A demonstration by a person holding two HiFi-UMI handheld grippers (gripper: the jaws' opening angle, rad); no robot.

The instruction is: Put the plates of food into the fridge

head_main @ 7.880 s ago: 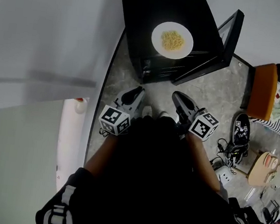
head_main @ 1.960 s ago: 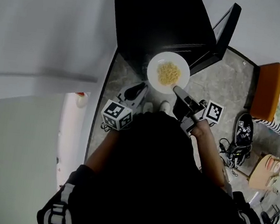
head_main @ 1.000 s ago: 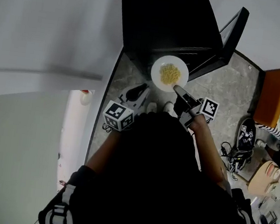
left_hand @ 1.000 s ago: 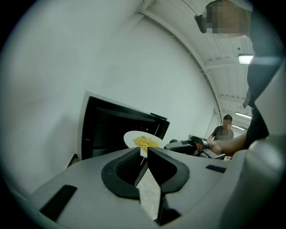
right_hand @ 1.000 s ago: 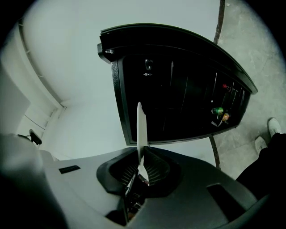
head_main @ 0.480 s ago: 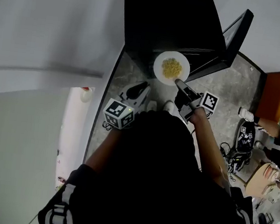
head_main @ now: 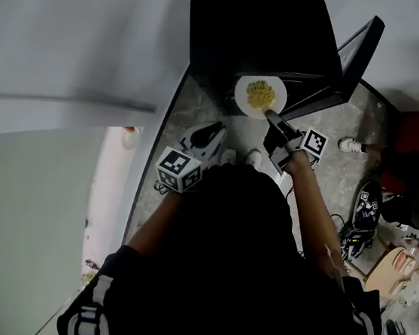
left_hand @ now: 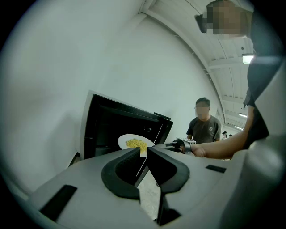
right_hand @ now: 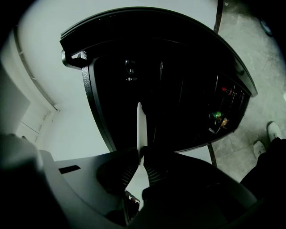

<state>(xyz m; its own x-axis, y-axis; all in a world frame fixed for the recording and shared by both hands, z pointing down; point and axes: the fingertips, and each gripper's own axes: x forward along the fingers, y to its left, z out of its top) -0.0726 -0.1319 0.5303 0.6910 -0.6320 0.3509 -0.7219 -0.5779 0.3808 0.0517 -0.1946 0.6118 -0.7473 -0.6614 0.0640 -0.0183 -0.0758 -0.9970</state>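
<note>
R gripper (head_main: 269, 116) jaws clamp plate (head_main: 242, 97) rim by fridge (head_main: 256, 32); L gripper (head_main: 214, 130) jaws slightly apart, empty.

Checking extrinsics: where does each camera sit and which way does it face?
Head view: on the head, steeply down at the open black fridge and round white plate of yellow noodles; torso, left gripper, right gripper show.
Left gripper view: along its empty jaws toward the fridge; right forearm shows.
Right gripper view: rolled sideways, into the fridge; jaws clamp plate rim.
All share plate, fridge.
</note>
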